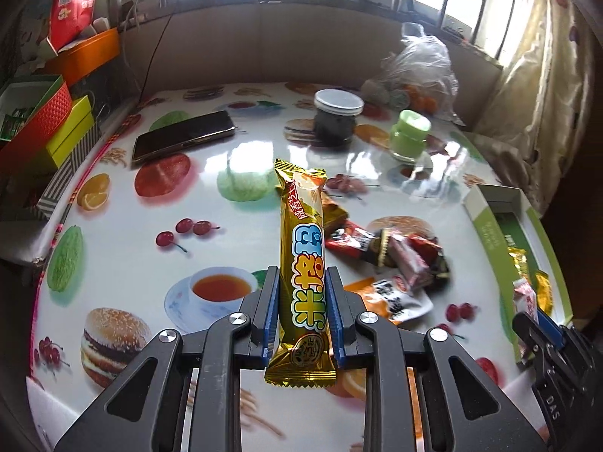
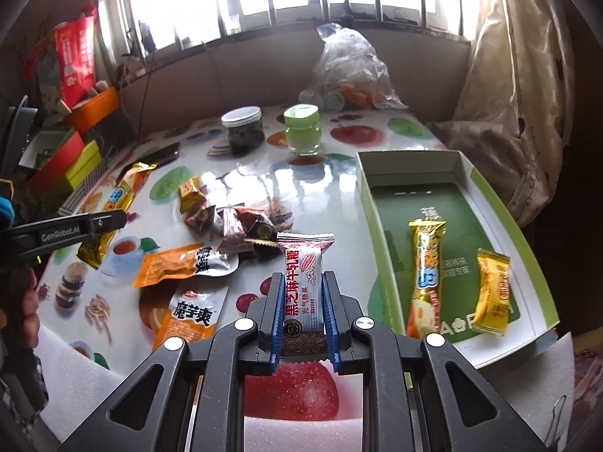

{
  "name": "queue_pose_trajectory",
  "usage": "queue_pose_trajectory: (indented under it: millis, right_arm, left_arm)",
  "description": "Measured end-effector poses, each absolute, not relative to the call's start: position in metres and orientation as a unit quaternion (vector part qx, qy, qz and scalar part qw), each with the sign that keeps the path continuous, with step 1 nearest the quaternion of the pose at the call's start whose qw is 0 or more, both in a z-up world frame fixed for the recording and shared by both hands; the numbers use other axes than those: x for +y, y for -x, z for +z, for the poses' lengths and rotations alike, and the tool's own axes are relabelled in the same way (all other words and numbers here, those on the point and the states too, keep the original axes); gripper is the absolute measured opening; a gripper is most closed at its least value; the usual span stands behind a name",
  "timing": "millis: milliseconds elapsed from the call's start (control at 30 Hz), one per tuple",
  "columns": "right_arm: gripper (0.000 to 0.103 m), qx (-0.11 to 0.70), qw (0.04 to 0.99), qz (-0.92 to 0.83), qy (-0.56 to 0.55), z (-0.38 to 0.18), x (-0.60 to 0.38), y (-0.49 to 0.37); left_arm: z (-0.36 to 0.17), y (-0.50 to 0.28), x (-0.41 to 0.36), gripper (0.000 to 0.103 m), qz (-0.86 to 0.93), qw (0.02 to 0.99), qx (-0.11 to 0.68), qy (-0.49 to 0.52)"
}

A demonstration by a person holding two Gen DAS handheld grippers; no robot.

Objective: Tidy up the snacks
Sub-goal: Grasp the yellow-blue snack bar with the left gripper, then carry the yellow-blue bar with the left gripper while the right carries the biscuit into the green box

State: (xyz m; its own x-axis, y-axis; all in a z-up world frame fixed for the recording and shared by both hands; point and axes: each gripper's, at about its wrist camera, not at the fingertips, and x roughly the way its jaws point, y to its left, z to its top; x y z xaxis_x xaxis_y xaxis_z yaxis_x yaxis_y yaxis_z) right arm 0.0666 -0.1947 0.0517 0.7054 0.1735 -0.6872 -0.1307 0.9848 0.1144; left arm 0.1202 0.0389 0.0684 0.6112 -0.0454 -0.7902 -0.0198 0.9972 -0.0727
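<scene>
My left gripper (image 1: 301, 277) is shut on a long gold snack bar (image 1: 303, 248) and holds it above the table; the bar and gripper also show in the right wrist view (image 2: 113, 211). My right gripper (image 2: 301, 282) is shut on a white and red nougat candy (image 2: 303, 282), held above the table's front edge, left of a green and white box (image 2: 380, 233). In the box lie another gold bar (image 2: 426, 275) and a yellow candy (image 2: 492, 293). A pile of loose snacks (image 2: 233, 226) lies mid-table, with two orange packets (image 2: 177, 263) nearer me.
A dark jar with a white lid (image 2: 243, 128), a green-lidded jar (image 2: 301, 128) and a plastic bag of fruit (image 2: 346, 71) stand at the back. A phone (image 1: 184, 135) lies at the left. Coloured boxes (image 1: 45, 120) are stacked off the table's left edge.
</scene>
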Motion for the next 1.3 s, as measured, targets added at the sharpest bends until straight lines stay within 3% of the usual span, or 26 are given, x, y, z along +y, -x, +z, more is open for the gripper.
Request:
queue_pose_trajectory:
  millis: [1300]
  right_arm:
    - [0.018, 0.346, 0.937, -0.012, -0.051, 0.072, -0.291, -0.05]
  left_arm:
    - [0.09, -0.098, -0.118, 0.024, -0.167, 0.889, 0.426, -0.022]
